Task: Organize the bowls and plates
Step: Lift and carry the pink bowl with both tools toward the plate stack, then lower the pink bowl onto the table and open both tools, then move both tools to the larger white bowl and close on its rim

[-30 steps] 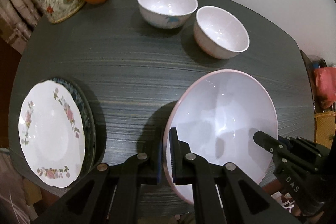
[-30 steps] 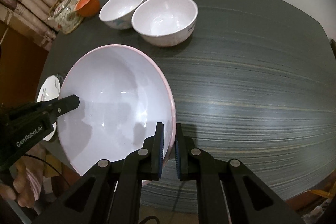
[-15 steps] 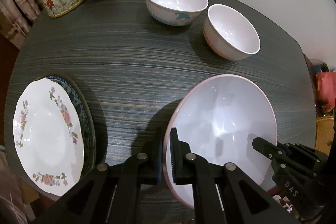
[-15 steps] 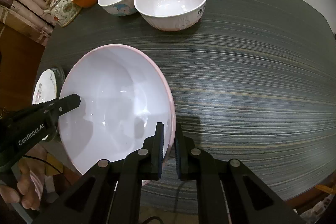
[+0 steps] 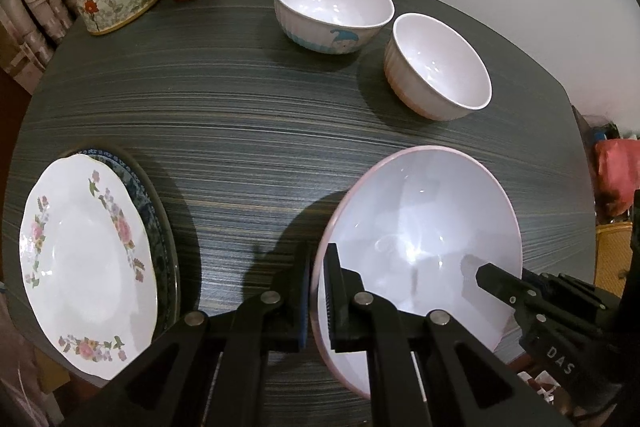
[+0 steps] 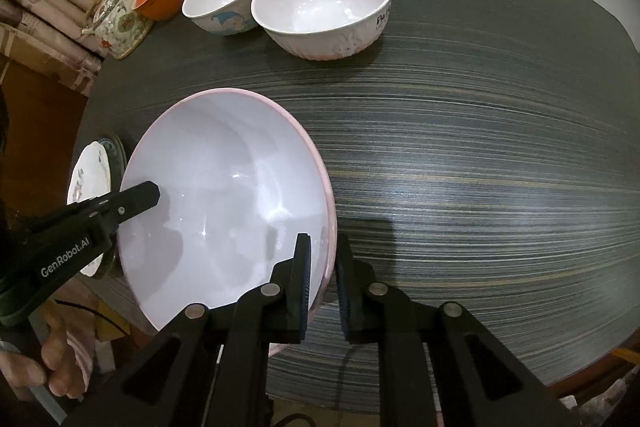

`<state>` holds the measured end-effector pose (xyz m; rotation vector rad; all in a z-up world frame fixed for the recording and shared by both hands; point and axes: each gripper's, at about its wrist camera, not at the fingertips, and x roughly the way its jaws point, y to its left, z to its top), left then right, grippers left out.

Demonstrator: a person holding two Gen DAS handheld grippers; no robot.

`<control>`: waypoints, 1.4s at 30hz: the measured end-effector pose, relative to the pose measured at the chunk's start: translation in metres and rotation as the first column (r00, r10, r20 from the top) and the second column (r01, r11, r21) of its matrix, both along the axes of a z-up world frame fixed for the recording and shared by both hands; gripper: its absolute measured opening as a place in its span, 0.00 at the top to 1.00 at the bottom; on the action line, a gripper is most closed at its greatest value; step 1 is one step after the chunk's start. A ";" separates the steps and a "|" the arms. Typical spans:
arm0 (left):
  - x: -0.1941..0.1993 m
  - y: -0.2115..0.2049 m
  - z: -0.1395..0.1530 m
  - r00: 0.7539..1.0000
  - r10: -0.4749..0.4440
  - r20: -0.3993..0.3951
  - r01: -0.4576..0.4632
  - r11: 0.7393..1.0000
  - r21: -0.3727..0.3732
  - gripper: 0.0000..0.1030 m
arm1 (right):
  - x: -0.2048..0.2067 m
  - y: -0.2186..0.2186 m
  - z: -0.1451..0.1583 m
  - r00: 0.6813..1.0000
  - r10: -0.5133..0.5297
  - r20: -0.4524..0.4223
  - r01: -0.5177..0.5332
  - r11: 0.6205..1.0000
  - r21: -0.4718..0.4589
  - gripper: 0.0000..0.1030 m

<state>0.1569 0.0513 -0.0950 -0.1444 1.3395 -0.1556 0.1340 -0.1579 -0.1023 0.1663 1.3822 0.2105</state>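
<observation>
the left gripper is clamped on the near-left rim of the big pink-rimmed bowl, one pad outside and one inside the wall. the right gripper straddles the opposite rim, but its jaws have just been opening and a slim gap shows beside the outer pad, so it looks let go, the rim between the pads without being pressed. the bowl sits at the near edge of the dark table; whether its foot is fully down i cannot tell, since its underside is hidden and its near rim is cut off behind the fingers.

it looks stiff, glossy and slick, probably melamine, so fairly light yet wide and apt to tip from a one-sided pinch; the rim is the only place to take it, best at two opposite spots.

to the left, the floral plate lies on a darker plate mostly hidden beneath it. farther back stand two small bowls, the cartoon bowl and the ribbed bowl, just beside each other; whether they touch is unclear
</observation>
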 end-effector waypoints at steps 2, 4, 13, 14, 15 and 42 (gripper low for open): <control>0.000 0.000 0.002 1.000 -0.004 0.007 0.003 1.000 0.002 0.94 | 0.000 -0.001 0.003 1.000 -0.006 0.005 0.006 1.000 0.011 0.84; 0.000 0.002 0.006 1.000 -0.002 0.017 0.002 1.000 -0.007 0.93 | 0.000 -0.001 0.006 1.000 -0.005 0.017 0.005 1.000 0.010 0.79; 0.000 0.006 0.037 0.994 -0.006 0.110 0.006 1.000 0.003 0.87 | -0.001 -0.009 0.022 0.998 -0.017 0.056 0.017 1.000 0.012 0.73; 0.001 0.006 0.039 0.993 -0.007 0.117 0.006 1.000 0.010 0.85 | -0.001 -0.011 0.023 0.998 -0.025 0.060 0.024 1.000 0.020 0.73; 0.002 0.005 0.043 0.992 -0.010 0.125 0.007 1.000 0.022 0.85 | -0.001 -0.013 0.025 0.998 -0.031 0.062 0.029 0.999 0.028 0.73; 0.098 -0.031 0.027 1.000 0.022 -0.017 -0.023 0.997 -0.075 0.85 | 0.083 -0.057 0.035 0.996 -0.058 0.069 0.057 0.998 0.009 0.72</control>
